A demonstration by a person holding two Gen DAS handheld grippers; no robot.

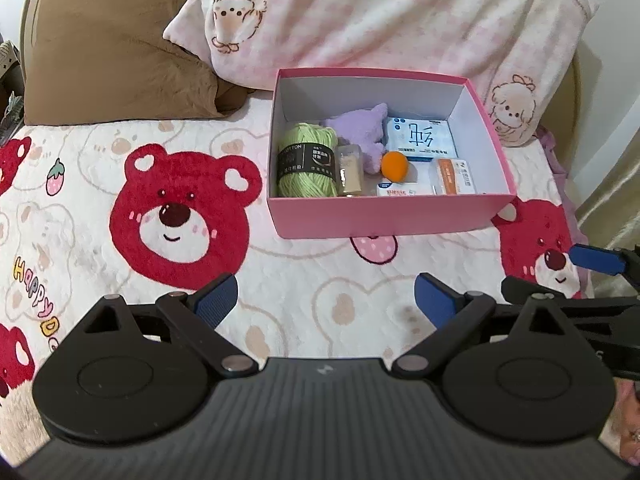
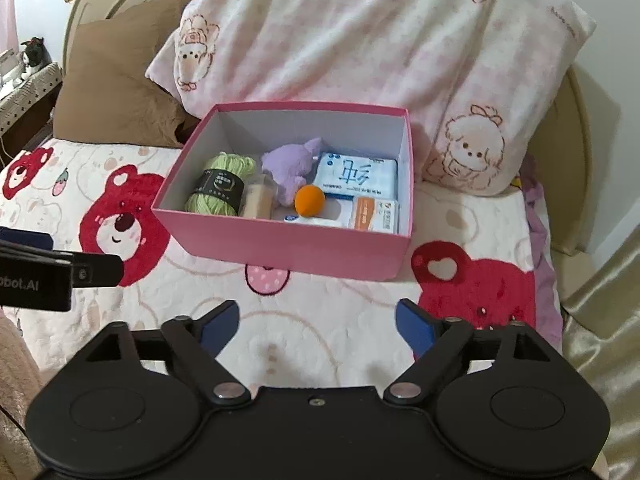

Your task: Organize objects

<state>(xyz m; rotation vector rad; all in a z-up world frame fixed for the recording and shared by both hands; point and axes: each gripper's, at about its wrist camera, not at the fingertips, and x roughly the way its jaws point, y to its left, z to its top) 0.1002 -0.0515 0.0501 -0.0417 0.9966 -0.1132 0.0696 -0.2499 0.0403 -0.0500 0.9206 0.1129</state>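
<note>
Sitting filled on the bedspread (image 1: 280,280), the pink box (image 1: 384,216) faces two gaping tools.

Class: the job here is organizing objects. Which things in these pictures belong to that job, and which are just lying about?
Job: pink box, green yarn, purple plush, orange ball, tissue pack, both empty grippers.
Lying about: brown pillow, pink blanket, bear bedspread.

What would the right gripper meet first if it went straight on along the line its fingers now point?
Probably the bedspread: the open right gripper tilts downward at bare cover in front of the pink box. Depth is unclear; a shallower line would reach the box's near wall.
</note>
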